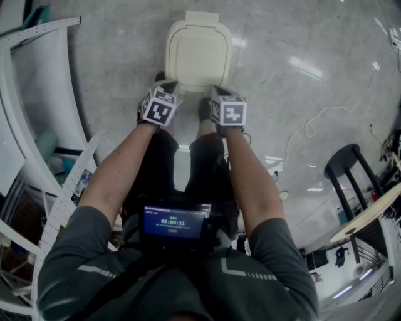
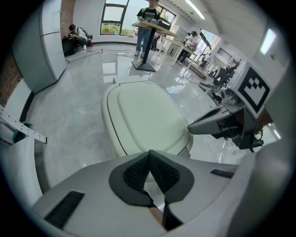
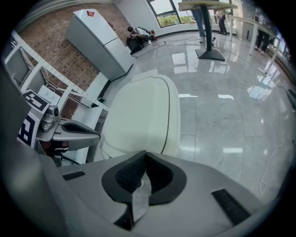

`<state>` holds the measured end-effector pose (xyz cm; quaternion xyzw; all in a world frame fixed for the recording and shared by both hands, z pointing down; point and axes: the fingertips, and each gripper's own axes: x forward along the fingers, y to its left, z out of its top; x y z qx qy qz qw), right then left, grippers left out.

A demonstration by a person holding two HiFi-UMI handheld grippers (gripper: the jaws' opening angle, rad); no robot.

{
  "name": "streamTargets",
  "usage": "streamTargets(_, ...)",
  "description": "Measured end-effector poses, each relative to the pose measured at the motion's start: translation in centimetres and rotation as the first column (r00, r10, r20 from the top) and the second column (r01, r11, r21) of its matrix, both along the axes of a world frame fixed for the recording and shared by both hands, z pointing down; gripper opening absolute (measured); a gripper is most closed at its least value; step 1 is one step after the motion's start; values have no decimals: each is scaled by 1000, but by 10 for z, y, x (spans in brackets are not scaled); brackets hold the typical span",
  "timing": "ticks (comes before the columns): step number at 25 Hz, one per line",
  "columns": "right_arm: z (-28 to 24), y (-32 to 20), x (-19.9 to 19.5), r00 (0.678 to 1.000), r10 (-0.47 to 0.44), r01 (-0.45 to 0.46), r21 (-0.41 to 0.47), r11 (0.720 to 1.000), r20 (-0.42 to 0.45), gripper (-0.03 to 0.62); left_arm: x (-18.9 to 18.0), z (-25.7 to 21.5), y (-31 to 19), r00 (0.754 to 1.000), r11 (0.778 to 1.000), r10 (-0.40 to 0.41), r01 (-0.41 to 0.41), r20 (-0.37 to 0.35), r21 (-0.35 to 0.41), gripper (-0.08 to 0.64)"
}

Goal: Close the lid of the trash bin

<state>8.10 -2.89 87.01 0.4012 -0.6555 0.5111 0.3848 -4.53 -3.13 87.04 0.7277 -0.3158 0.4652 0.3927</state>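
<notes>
The cream trash bin's lid (image 1: pixel 199 53) lies flat down on the bin, on the grey floor just ahead of the person's feet. My left gripper (image 1: pixel 166 84) hangs over the bin's near left corner and my right gripper (image 1: pixel 215 92) over its near right corner, side by side. In the left gripper view the lid (image 2: pixel 143 118) fills the middle, just past the left gripper (image 2: pixel 149 152), whose dark pads meet with nothing between them. The right gripper view shows the lid (image 3: pixel 141 115) beyond the right gripper (image 3: pixel 145 153), also shut and empty.
A white shelving rack (image 1: pixel 37 125) curves along the left. At the right are a black stool (image 1: pixel 344 166) and a white cable (image 1: pixel 313 122) on the floor. A white fridge (image 3: pixel 99 39) stands by the brick wall; people (image 2: pixel 148 14) stand at desks far off.
</notes>
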Motion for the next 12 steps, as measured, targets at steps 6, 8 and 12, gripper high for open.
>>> streamTargets(6,-26,-7,4,998,48,-49,33,998,29,-2,-8,-32,-21,1000,998,-19,19,-4,56,-5)
streamTargets(8,-38,-14,6,998,57,-59,47,997,30,-2,-8,-46,-32,1000,996,-14,16,-18,84,-6)
streamTargets(12,-64,-26,7,998,52,-55,81,995,39,-2,-8,-71,-46,1000,993,3,-1,-13,122,-5)
